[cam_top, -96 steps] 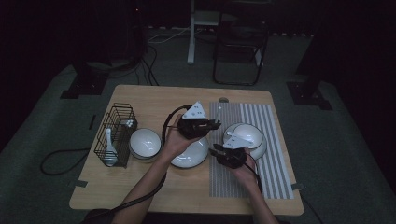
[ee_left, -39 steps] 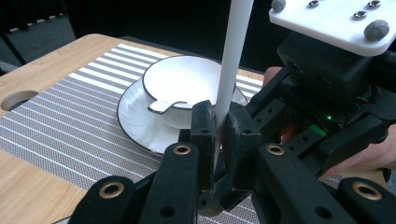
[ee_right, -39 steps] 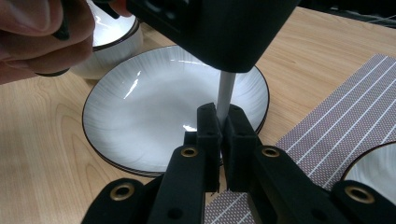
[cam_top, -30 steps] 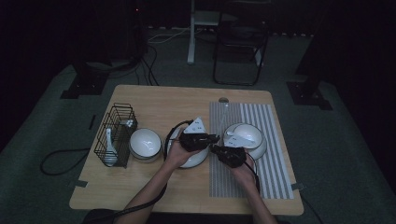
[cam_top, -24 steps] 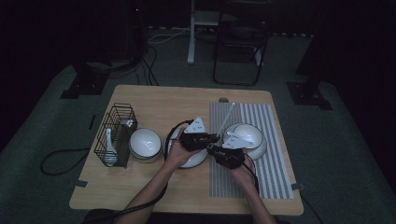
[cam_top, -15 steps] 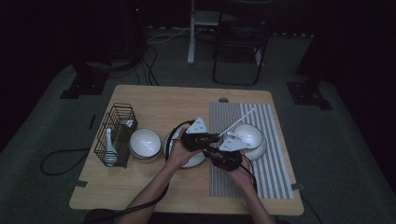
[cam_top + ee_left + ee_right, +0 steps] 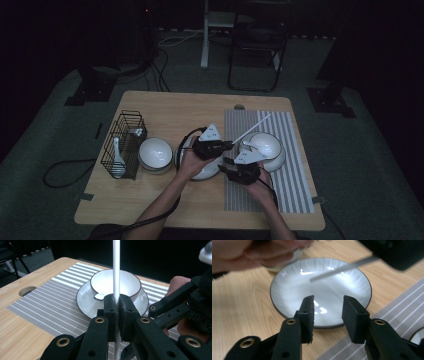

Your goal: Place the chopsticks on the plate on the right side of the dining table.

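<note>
Left tool (image 7: 117, 312) clenched on white stick (image 7: 116, 270), angled over bowl (image 7: 115, 283). Right tool (image 7: 327, 312) has just been opening, nothing between jaws, hovering above plate (image 7: 287, 292): handover looks done.

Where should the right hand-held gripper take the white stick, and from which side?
Judging by its pose: on the bare free end of the white stick over the empty plate, jaws straddling across it from below. The left hand-held gripper clamps it higher up; the right hand-held gripper, just opened, holds nothing.
</note>
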The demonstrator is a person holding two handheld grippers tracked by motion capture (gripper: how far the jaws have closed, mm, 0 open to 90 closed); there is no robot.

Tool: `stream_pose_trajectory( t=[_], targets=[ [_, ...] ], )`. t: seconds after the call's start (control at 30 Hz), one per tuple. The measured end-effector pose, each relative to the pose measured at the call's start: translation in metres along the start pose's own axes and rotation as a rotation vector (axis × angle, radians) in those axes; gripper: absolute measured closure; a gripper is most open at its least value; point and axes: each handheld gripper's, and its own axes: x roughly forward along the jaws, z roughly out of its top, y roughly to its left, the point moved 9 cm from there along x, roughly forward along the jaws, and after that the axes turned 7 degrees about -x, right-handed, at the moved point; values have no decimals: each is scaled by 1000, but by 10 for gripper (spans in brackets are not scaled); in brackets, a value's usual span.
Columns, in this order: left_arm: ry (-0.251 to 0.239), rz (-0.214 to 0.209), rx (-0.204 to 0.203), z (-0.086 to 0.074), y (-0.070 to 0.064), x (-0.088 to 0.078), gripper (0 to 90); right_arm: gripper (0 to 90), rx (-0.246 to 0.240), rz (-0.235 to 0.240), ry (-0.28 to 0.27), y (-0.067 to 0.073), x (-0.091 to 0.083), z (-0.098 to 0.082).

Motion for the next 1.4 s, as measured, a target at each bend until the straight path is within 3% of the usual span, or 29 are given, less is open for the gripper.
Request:
stream_pose_trajectory(
  t=[0.27, 0.37, 0.67, 0.9, 1.4],
  targets=[
    [10, 28, -9, 1, 8, 2, 861, 541, -16, 12, 54, 2, -2, -13],
    [23, 47, -9, 1, 11, 4, 861, 535, -41, -4, 81, 1, -4, -19],
    [30, 77, -8, 4, 18, 7, 861, 449, -59, -27, 128, -3, -17, -39],
    [35, 94, -1, 8, 22, 10, 861, 434, -71, -38, 167, -5, -28, -57],
    [49, 124, -3, 16, 35, 21, 861, 423, -37, -35, 171, -6, -39, -75]
  ],
)
